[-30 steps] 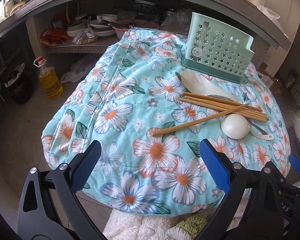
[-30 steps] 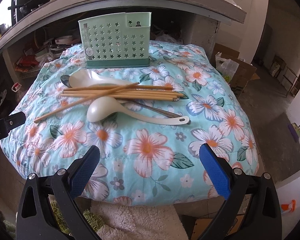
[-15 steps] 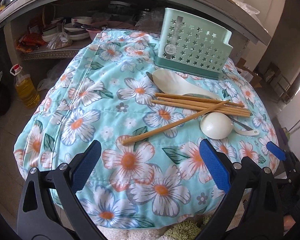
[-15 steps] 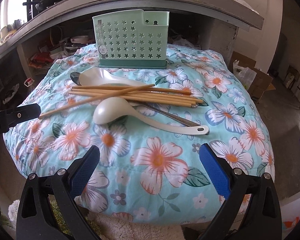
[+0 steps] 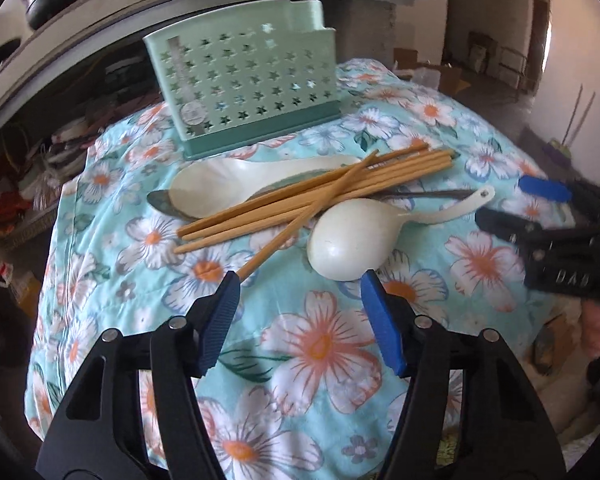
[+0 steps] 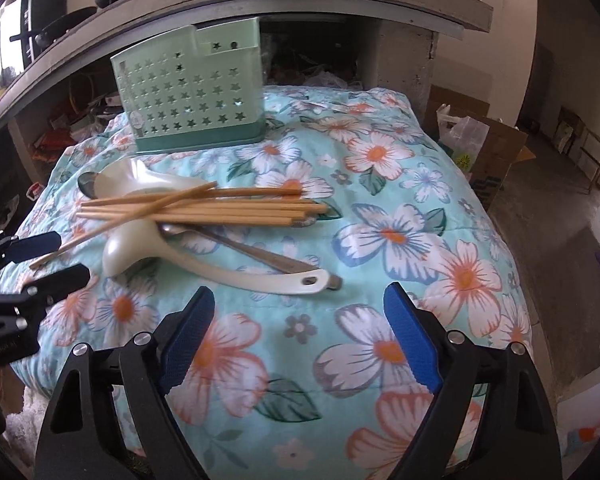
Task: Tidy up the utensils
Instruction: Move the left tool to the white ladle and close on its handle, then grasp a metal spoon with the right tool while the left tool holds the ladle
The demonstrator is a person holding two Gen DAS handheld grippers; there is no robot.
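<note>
Fingers of the left gripper point(image 5: 300, 288) stand parted with nothing between them, their blue tips just short of the pile of utensils; one tip sits at the near end of the stray chopstick point(image 5: 308, 216), though contact cannot be judged. The right gripper point(image 6: 296, 308) is likewise spread wide and empty, hovering short of the ladle handle's end.

All the utensils lie in front of the green star-punched caddy point(image 5: 244, 92), which stands upright at the far side of the flowered cloth point(image 5: 324, 344) over the bench. The chopstick bundle point(image 6: 204, 212) lies crosswise before the caddy, long axis running side to side in the right wrist view; the stray stick crosses it at a slant. Nearer than the caddy, a white ladle point(image 6: 148, 252) lies bowl-down, its handle pointing toward the right gripper. A second white spoon point(image 5: 236, 188) lies closest to the caddy, its handle mostly hidden beneath the chopsticks. A metal spoon point(image 6: 252, 252) is largely covered, with only part of its handle showing beside the ladle; another metal bowl peeks out behind the white spoon. The caddy's inside is not visible.
</note>
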